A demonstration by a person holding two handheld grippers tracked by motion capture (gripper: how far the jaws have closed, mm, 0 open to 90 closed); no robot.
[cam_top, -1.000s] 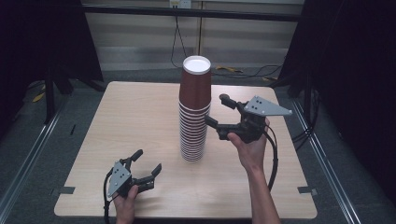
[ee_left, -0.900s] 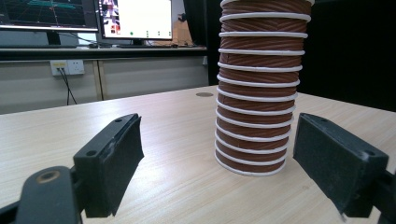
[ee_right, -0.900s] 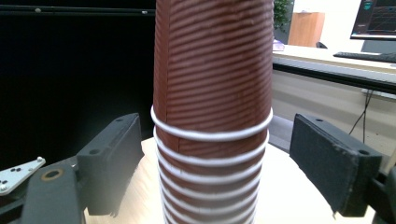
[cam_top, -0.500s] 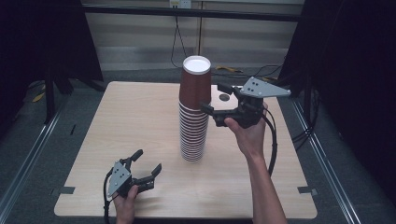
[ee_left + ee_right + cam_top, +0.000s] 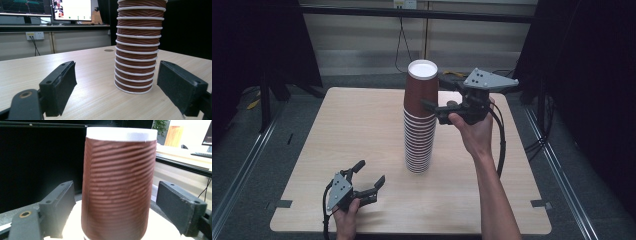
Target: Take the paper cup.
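**Lining up on the top cup**

Now, from the high view, I am holding my right claw (image 5: 435, 98) up at the top cup (image 5: 421, 90) of the tall cup stack (image 5: 419, 135), which is standing near the middle of the desk (image 5: 352, 130). Its jaws are reaching around the cup's sides, one nearer me and one behind. My left claw (image 5: 368, 176) is resting low near the desk's front edge, well apart from the stack.

In the left gripper view, my left claw (image 5: 116, 82) is gaping wide with nothing in it, facing the stack's (image 5: 137, 50) lower rims.

In the right gripper view, the top cup (image 5: 117, 185) is sitting between my wide-open pads (image 5: 63, 202), not yet pinched.

I judge I am at the approach step of taking off the top cup. Next I should be closing gently on its ribbed wall, then lifting straight up so the cups beneath are not tipping.
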